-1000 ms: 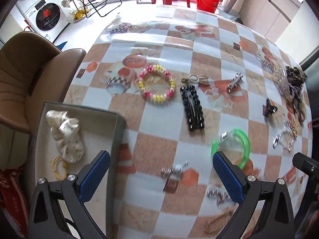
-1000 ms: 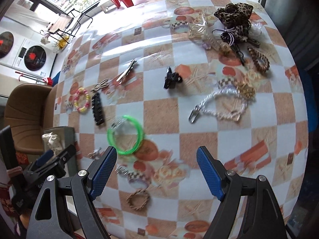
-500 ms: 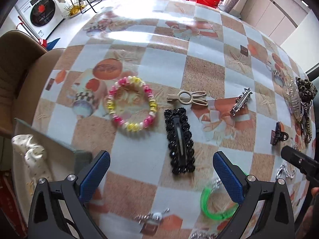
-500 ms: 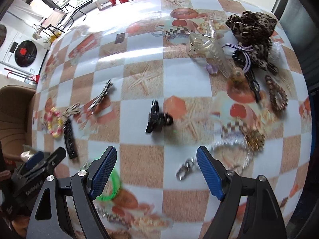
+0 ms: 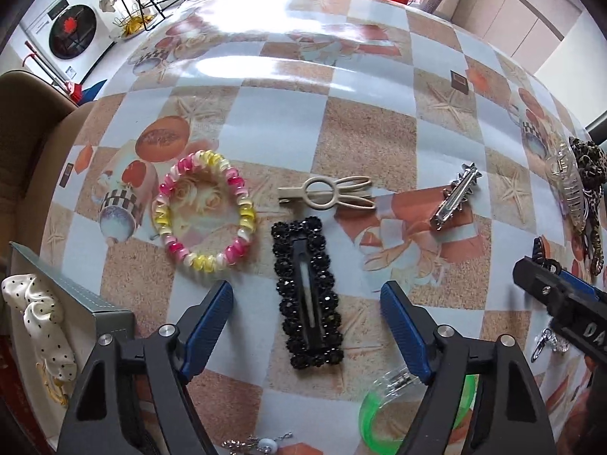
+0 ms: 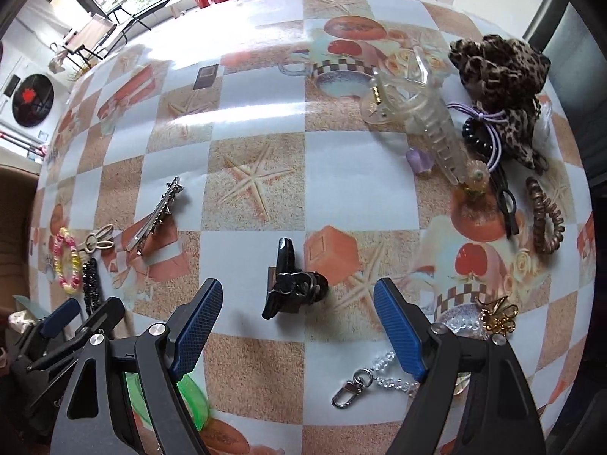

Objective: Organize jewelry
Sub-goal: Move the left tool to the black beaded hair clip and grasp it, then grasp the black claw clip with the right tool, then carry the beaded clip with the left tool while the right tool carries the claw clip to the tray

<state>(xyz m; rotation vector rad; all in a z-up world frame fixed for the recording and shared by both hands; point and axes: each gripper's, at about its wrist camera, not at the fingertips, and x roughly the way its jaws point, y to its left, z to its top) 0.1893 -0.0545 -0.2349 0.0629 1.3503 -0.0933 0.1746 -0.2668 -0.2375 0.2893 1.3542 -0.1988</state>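
On the checkered tablecloth point(image 5: 364, 140) a long black beaded hair clip point(image 5: 307, 258) lies lengthwise between the fingers of my left gripper point(image 5: 305, 292). The jaws are closing, and the blue pads stand clear of the clip on both sides. In the right wrist view a small black claw clip point(image 6: 282, 265) sits between the fingers of my right gripper point(image 6: 297, 286). Those jaws are also closing without touching it. Both grippers point steeply down at the table. A grey box point(image 5: 76, 299) at the left edge holds a white dotted scrunchie point(image 5: 38, 314).
Beside the black clip lie a pink and yellow bead bracelet point(image 5: 205, 212), a beige bunny clip point(image 5: 326, 193), a silver star clip point(image 5: 455, 197) and a green bangle point(image 5: 379, 409). At the right sit a clear claw clip point(image 6: 428, 113), a leopard scrunchie point(image 6: 500, 76), a brown coil tie point(image 6: 546, 220) and a crystal chain point(image 6: 379, 375).
Both grippers have come down and forward over the table. The left now straddles the black beaded clip and its jaws have narrowed. The right now straddles the black claw clip.
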